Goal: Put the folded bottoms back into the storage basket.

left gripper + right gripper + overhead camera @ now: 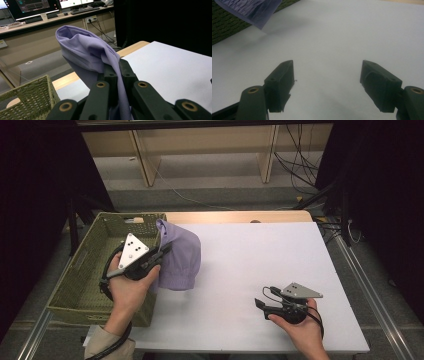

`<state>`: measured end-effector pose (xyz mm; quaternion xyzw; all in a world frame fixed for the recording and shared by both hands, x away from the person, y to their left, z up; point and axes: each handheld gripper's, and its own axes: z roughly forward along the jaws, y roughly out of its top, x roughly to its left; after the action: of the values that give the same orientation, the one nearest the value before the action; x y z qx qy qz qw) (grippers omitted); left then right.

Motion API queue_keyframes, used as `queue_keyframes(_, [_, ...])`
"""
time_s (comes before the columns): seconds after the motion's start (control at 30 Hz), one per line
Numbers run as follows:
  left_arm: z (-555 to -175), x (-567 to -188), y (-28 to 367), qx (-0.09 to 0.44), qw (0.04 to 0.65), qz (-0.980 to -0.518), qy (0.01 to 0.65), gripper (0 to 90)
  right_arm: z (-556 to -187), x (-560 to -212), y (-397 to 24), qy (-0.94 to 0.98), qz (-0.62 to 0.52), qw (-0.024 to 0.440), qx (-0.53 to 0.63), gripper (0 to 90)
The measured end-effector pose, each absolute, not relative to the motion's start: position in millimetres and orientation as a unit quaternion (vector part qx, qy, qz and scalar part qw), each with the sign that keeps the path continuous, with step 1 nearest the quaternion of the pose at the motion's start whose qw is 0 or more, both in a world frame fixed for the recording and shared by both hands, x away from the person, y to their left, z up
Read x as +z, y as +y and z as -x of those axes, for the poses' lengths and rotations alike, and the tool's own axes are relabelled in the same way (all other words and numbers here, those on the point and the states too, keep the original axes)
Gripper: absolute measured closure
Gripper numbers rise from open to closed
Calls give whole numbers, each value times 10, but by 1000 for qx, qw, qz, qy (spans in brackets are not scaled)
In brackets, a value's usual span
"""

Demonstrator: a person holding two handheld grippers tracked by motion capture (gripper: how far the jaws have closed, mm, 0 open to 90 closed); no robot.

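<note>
A lilac cloth (179,255) hangs in the air over the left part of the white table, its lower edge near the tabletop. My left gripper (162,251) is shut on the cloth's upper part, beside the green basket (80,280). In the left gripper view the cloth (85,50) rises in a fold from between the closed jaws of the left gripper (119,65). My right gripper (260,306) rests low over the table at the front right, open, with nothing between its fingers (283,77). A corner of the cloth (257,11) shows at the top left of the right gripper view.
The woven green basket (32,97) stands at the table's left edge, its inside bare where it shows. The white tabletop (260,260) spreads between the two hands. Behind the table lie wooden shelving legs (145,165) and loose cables (295,160) on the floor.
</note>
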<state>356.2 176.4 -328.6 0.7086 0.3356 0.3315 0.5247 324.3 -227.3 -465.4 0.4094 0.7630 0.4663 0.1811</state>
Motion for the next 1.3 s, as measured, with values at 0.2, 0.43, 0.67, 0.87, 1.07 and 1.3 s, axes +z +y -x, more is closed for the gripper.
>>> queue_keyframes(0.2, [-3561,-3272,1787,333,524,-707,337,863,-3242,-4653,-2274,763,-410,181,466,282])
queue_keyframes(0.43, [-3560,-3258,1811,335,526,-705,339,863,-3242,-4654,-2273,763,-409,181,466,282])
queue_keyframes(0.67, [-3561,-3244,1841,337,527,-702,341,863,-3243,-4655,-2272,763,-409,181,466,282])
queue_keyframes(0.87, [-3560,-3230,1866,340,527,-700,343,863,-3241,-4653,-2274,765,-409,181,464,282])
queue_keyframes(1.07, [-3557,-3213,1890,341,527,-698,344,863,-3242,-4653,-2274,765,-409,181,464,282])
queue_keyframes(1.3, [-3553,-3188,1930,346,527,-695,347,863,-3241,-4652,-2273,764,-409,181,464,282])
